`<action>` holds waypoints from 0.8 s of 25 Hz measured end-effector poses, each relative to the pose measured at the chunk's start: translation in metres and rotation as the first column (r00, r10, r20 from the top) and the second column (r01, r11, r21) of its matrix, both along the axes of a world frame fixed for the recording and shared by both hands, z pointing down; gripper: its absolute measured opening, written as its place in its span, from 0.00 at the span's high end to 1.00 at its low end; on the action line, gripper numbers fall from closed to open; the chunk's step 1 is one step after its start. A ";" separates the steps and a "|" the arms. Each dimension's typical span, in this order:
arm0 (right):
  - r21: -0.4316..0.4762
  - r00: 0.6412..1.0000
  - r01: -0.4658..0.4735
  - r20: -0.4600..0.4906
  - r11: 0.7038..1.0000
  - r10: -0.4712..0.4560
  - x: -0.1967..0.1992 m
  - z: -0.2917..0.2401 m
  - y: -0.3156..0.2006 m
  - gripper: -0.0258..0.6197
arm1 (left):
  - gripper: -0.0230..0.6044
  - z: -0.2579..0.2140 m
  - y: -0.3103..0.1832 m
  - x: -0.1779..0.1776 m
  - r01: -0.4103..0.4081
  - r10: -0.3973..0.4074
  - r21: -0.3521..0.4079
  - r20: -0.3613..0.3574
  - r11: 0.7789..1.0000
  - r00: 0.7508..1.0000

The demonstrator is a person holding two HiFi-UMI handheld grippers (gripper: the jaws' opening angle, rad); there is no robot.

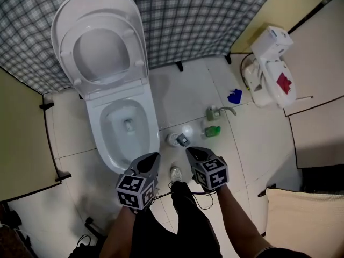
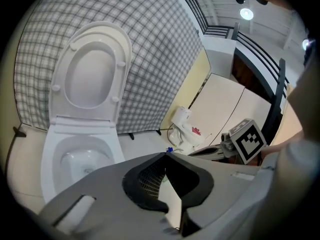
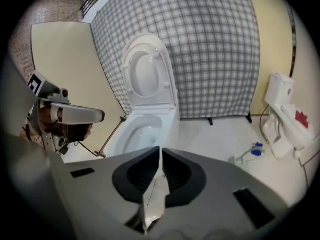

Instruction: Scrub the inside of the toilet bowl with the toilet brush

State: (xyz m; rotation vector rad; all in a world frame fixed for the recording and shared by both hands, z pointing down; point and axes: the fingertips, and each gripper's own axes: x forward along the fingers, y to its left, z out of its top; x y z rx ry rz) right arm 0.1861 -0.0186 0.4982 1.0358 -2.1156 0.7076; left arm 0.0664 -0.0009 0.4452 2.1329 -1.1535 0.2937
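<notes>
The toilet (image 1: 119, 93) is white, the wall (image 1: 204, 15) behind it grey-and-white checked; right of it sit a green bottle (image 1: 213, 130) and a blue scrap (image 1: 235, 96).

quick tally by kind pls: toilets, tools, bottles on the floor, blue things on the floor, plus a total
toilet: 1
tools: 2 (left tool, right tool)
bottles: 2 (spray bottle, green bottle)
blue object: 1
total: 6
</notes>
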 end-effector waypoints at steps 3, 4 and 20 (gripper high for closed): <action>-0.061 1.000 -0.012 0.016 0.998 0.013 0.010 0.053 -0.001 0.77 | 0.95 0.039 -0.001 0.011 -0.012 0.012 -0.025 0.012 1.000 1.000; -0.066 1.000 -0.012 0.000 0.998 0.012 0.015 0.071 -0.003 0.75 | 0.95 0.051 -0.002 0.013 -0.015 0.016 -0.032 0.015 0.999 1.000; -0.091 0.978 0.001 -0.206 0.996 -0.020 0.038 0.258 -0.061 0.52 | 0.95 0.158 -0.004 0.025 0.024 -0.023 -0.115 0.014 0.993 1.000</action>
